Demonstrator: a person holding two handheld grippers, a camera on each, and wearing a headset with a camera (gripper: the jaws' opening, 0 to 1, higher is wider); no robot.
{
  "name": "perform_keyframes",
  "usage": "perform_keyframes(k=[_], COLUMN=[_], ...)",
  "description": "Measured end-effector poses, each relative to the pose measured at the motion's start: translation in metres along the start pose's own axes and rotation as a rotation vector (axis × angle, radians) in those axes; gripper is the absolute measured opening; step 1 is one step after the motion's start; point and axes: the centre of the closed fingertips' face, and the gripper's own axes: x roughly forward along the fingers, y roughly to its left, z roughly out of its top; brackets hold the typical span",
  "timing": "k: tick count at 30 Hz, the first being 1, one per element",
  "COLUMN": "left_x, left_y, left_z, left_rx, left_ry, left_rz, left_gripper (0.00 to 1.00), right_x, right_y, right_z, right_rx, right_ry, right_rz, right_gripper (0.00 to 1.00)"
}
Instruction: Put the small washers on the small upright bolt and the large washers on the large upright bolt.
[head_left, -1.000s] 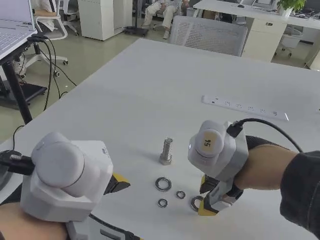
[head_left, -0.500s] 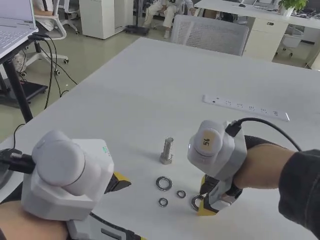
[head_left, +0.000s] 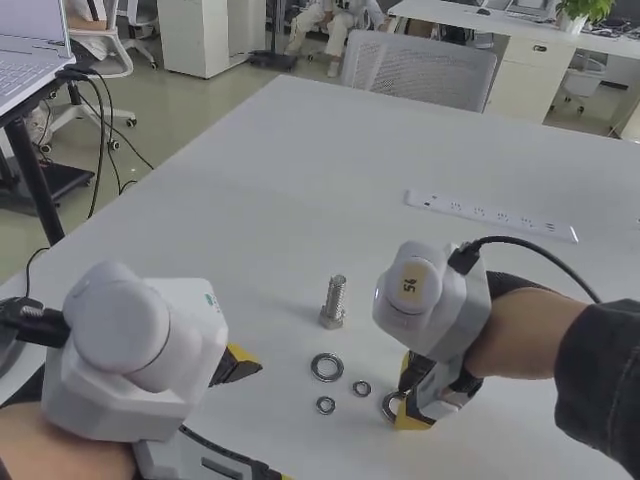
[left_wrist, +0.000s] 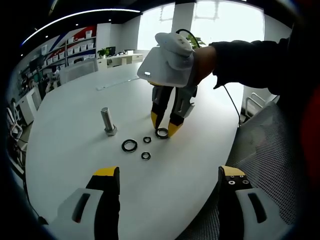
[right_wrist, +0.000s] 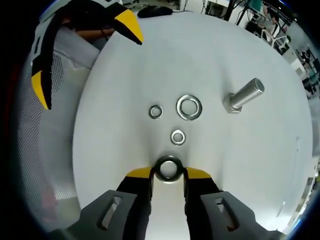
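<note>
One steel bolt (head_left: 333, 302) stands upright on the white table (head_left: 300, 180). In front of it lie a large washer (head_left: 326, 367) and two small washers (head_left: 361, 388) (head_left: 325, 405). My right gripper (head_left: 398, 410) points down at the table with its yellow tips closed against a second large washer (right_wrist: 168, 168), which lies flat on the surface. This washer (left_wrist: 162, 132) also appears between the same tips in the left gripper view. My left gripper (left_wrist: 170, 172) hangs open at the near left edge, a hand's width from the washers, holding nothing.
A white power strip (head_left: 490, 216) lies on the table's far right. A mesh chair (head_left: 415, 65) stands behind the table, and a laptop (head_left: 25, 45) on a stand with cables is at far left. The table edge runs close behind my left gripper.
My right gripper has edged slightly left over the washer between its tips. The bolt, the loose washers and the left gripper have stayed put.
</note>
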Motion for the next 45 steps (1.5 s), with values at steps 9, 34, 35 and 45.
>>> perform_keyframes(k=[9, 34, 35, 45], left_x=[0.000, 0.000, -0.001, -0.001], left_y=[0.000, -0.002, -0.002, -0.001], left_z=[0.000, 0.004, 0.004, 0.005], left_rx=[0.001, 0.013, 0.013, 0.013], left_ry=[0.000, -0.016, -0.017, -0.025], left_rz=[-0.001, -0.009, -0.009, -0.003], left_gripper=[0.80, 0.80, 0.80, 0.80], right_x=[-0.001, -0.060, -0.064, -0.094], right_y=[0.001, -0.006, -0.008, -0.021], right_z=[0.001, 0.014, 0.016, 0.038], right_rx=[-0.002, -0.036, -0.042, -0.092], right_ry=[0.006, -0.004, -0.004, -0.019], right_rz=[0.010, -0.024, -0.033, -0.067], right_gripper=[0.25, 0.25, 0.25, 0.25])
